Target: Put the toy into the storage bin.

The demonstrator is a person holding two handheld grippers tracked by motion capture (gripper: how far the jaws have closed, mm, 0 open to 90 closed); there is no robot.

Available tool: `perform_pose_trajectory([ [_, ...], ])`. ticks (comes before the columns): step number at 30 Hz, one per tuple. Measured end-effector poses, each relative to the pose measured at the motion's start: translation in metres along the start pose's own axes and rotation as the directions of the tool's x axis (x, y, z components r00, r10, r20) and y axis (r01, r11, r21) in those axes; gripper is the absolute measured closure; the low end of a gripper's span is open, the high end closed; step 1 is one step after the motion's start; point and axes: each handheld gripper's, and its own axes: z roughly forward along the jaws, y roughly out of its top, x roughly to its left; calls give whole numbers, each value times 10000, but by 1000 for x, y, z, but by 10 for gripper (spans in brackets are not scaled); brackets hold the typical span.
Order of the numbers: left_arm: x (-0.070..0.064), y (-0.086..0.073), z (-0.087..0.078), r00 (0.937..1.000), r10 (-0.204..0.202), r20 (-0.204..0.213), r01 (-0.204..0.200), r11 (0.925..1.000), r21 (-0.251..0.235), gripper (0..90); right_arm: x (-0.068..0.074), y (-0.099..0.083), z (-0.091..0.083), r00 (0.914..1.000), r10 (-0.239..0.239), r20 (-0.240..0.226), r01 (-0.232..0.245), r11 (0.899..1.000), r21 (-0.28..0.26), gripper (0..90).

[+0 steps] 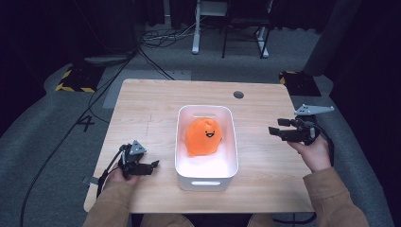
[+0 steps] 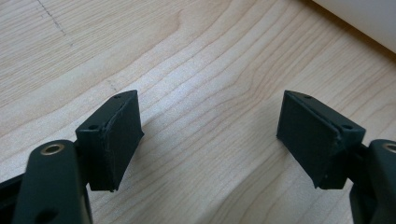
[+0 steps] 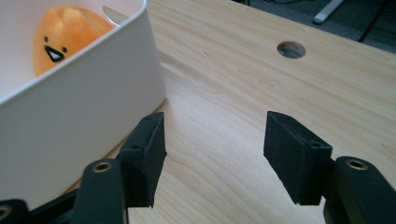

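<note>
We find the orange plush toy (image 1: 203,136) lying inside the white bin (image 1: 230,142) at the middle of the wooden table (image 1: 146,109), its small black face turned up; in the right gripper view its face peeks over the bin's wall. Our left gripper (image 1: 153,164) sits low near the table's front left, just beside the bin's left wall, apart from it. Its jaws stand spread wide with bare wood between them, as the left gripper view shows (image 2: 210,135). Our right gripper (image 1: 273,131) hangs to the right of the bin, pointed toward it, near but not touching. Its jaws are also spread, nothing between them (image 3: 215,149). A round hole (image 1: 239,94) marks the table's far edge
</note>
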Motion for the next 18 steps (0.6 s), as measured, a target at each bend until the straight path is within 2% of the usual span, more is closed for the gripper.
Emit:
perform_pose_trajectory([
  [9, 0, 0, 0, 10000, 21, -20, -21, 10000, -10, 224, -15, -42, 3, 9991, 416, 66, -417, 9991, 76, 397],
  [13, 0, 0, 0, 10000, 32, -14, -32, 10000, -10, 224, -18, -58, 8, 9984, 559, 66, -559, 9984, 38, 397],
  [14, 0, 0, 0, 10000, 2, -2, -2, 10000, -1, 224, -18, -62, 9, 9989, 453, 95, -453, 9989, 70, 397],
  [18, 0, 0, 0, 10000, 7, -2, -7, 10000, 1, 223, -17, -75, 13, 9987, 513, 77, -514, 9986, 90, 396],
])
